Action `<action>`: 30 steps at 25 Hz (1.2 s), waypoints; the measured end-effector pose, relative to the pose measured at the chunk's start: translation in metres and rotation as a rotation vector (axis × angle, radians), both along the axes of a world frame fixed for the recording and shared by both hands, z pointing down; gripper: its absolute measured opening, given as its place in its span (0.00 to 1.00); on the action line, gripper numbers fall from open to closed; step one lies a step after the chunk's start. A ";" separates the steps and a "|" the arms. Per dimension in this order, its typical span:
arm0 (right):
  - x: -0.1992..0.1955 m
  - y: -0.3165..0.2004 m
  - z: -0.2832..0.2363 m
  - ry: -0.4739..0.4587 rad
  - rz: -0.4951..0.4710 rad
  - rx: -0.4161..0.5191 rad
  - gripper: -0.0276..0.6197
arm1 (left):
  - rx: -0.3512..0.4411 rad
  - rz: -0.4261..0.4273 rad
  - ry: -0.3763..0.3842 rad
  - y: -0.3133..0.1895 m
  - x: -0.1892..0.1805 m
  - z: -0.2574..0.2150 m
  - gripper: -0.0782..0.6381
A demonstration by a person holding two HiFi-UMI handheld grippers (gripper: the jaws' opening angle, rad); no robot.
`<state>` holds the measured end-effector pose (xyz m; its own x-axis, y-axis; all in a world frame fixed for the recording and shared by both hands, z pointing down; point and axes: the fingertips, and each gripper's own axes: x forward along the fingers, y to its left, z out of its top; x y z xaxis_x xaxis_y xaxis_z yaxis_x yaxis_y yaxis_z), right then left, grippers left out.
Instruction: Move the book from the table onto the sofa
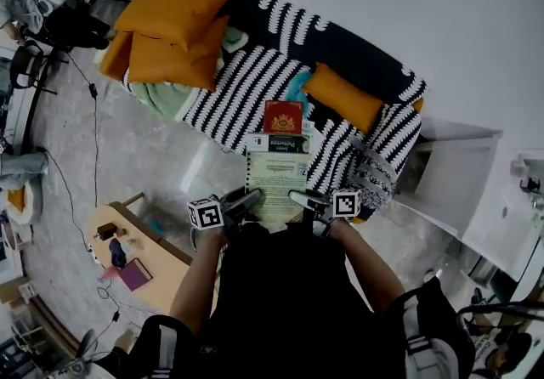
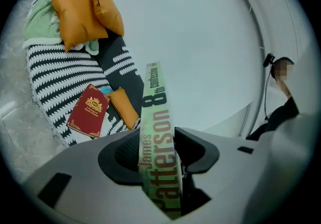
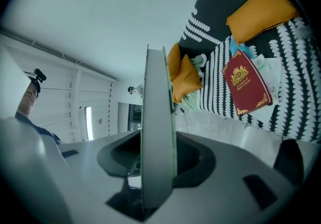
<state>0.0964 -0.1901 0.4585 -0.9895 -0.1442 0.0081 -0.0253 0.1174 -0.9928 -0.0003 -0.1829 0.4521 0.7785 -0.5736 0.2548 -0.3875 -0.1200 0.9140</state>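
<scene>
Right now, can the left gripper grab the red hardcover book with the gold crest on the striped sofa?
Probably not yet. The left gripper looks clamped on the pale green paperback book, so its jaws are full. Otherwise the red hardcover book lies uncovered on the black-and-white striped sofa ahead.

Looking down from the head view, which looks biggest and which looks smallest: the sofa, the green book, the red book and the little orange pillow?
1. sofa
2. green book, though it seems nearer the camera, which may make it look bigger
3. little orange pillow
4. red book
</scene>
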 end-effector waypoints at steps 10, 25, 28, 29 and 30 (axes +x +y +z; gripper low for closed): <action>0.012 -0.048 0.039 0.055 0.051 -0.085 0.32 | -0.028 -0.013 -0.143 -0.055 0.007 0.036 0.42; -0.004 -0.086 0.143 0.161 0.159 -0.163 0.32 | -0.081 0.093 -0.168 -0.103 -0.014 0.147 0.44; -0.007 -0.095 0.171 0.183 0.176 -0.179 0.32 | -0.092 0.104 -0.156 -0.113 -0.018 0.177 0.44; -0.009 -0.098 0.181 0.186 0.180 -0.182 0.32 | -0.093 0.104 -0.153 -0.116 -0.020 0.187 0.44; -0.011 -0.103 0.192 0.186 0.184 -0.184 0.32 | -0.093 0.105 -0.150 -0.122 -0.022 0.198 0.44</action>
